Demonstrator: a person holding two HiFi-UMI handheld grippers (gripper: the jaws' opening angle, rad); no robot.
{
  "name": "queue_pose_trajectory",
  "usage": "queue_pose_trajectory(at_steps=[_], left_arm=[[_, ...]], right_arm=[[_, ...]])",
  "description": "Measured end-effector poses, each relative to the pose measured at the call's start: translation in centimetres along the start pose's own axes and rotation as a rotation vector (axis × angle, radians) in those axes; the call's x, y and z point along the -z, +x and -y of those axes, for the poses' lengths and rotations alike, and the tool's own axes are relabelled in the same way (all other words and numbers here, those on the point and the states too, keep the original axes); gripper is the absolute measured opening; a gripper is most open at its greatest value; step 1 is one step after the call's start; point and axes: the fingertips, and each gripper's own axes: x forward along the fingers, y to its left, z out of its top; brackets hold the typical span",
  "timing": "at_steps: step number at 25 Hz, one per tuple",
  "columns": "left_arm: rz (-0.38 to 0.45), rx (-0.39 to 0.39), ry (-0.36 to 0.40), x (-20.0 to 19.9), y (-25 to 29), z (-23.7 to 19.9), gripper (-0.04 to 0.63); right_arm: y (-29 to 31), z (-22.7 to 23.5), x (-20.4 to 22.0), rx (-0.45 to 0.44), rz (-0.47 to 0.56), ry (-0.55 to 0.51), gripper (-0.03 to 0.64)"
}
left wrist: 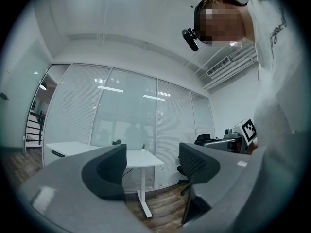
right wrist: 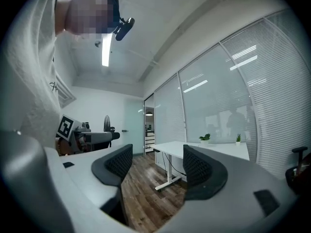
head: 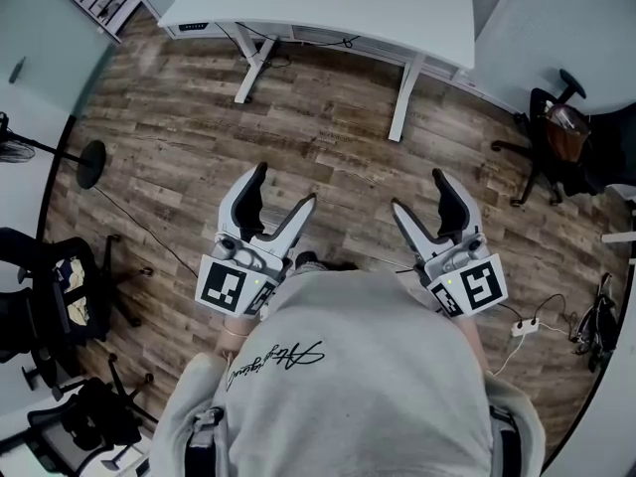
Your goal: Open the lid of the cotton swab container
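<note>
Jaws wide apart and empty on left gripper [head: 285,183] and right gripper [head: 417,191], mesh-textured black pads [right wrist: 197,166], wood-plank floor [head: 328,147], white desk [head: 388,13]

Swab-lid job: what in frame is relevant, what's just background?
Job: left gripper, right gripper, both open and empty. No swab container in view.
Background: white desk, office chair, standing fan, potted plant.
</note>
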Motion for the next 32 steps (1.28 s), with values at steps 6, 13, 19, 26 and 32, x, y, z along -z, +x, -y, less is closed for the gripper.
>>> queue_pose_trajectory(at_steps=[6, 13, 19, 26, 32], left_arm=[[0.013, -0.005, 0.006, -0.5, 0.0, 0.2, 0.368], [0.011, -0.012, 0.011, -0.4, 0.5, 0.6, 0.382], [0.002, -0.023, -0.019, 0.3, 0.2, 1.2, 0.382], [-0.003, -0.045, -0.015, 0.2, -0.3, 0.5, 0.382], [-0.01, -0.041, -0.022, 1.0, -0.2, -1.0, 0.382]], right_arm=[[0.1, 0.0, -0.1, -0.018, 0.009, 0.039, 0.374], [0.1, 0.2, 0.1, -0.028, 0.005, 0.038, 0.396], [-0.1, 0.7, 0.4, -0.025, -0.002, 0.052, 0.397], [0.6, 0.3, 0.6, -0.047, 0.004, 0.066, 0.397], [2.1, -0.1, 1.2, -0.048, -0.009, 0.068, 0.397]])
